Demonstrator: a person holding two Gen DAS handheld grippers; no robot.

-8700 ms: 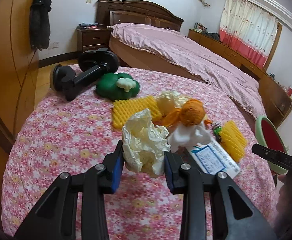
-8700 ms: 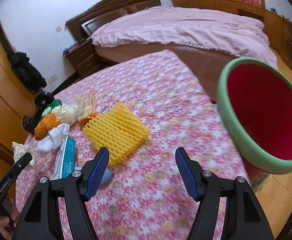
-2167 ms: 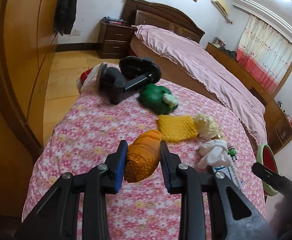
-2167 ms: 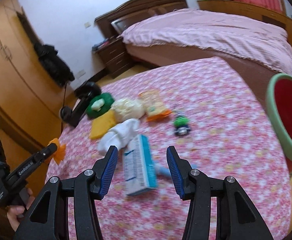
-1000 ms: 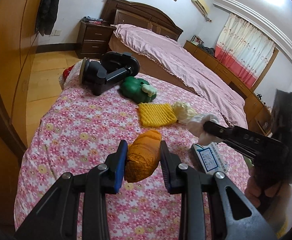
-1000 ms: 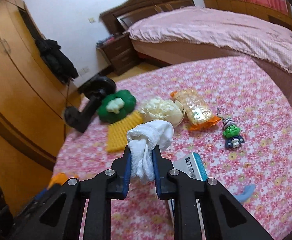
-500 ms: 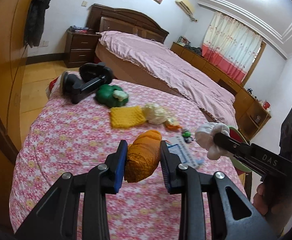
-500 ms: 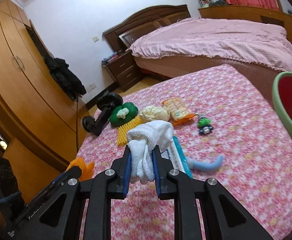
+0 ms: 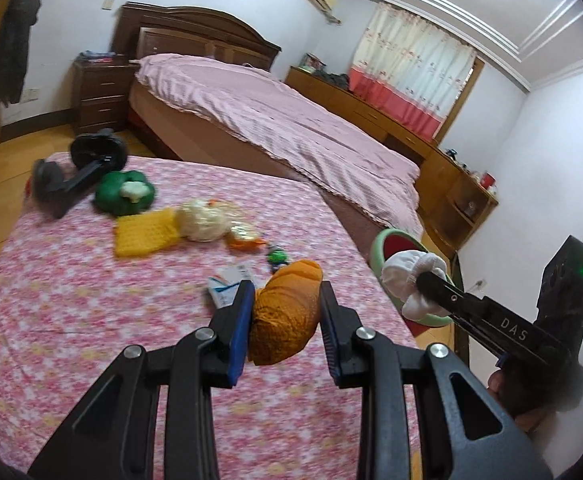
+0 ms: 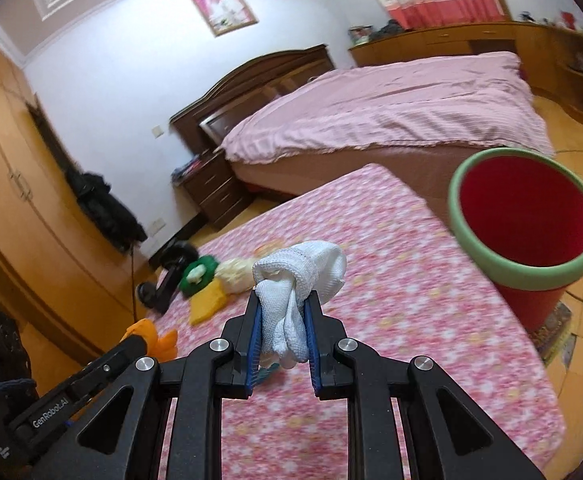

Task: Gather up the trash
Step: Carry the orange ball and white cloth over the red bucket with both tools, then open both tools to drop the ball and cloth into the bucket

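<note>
My left gripper (image 9: 285,320) is shut on an orange knitted bundle (image 9: 285,316), held above the flowered tablecloth (image 9: 71,320). My right gripper (image 10: 283,332) is shut on a white cloth wad (image 10: 299,280); it also shows in the left wrist view (image 9: 411,280), in front of the bin. The red bin with a green rim (image 10: 525,220) stands on the floor past the table's right edge. On the table lie a yellow foam net (image 9: 145,232), a pale crumpled bag (image 9: 203,220), an orange wrapper (image 9: 243,238) and a white-and-blue box (image 9: 225,284).
A green plush toy (image 9: 125,194), a black stand-like object (image 9: 75,172) and a small green figure (image 9: 277,258) lie on the table. A bed with a pink cover (image 9: 271,120) stands behind. A wooden wardrobe (image 10: 7,200) is at the left.
Both grippers have swung right toward the bin, each keeping its load. The bin now looms larger in the right wrist view.
</note>
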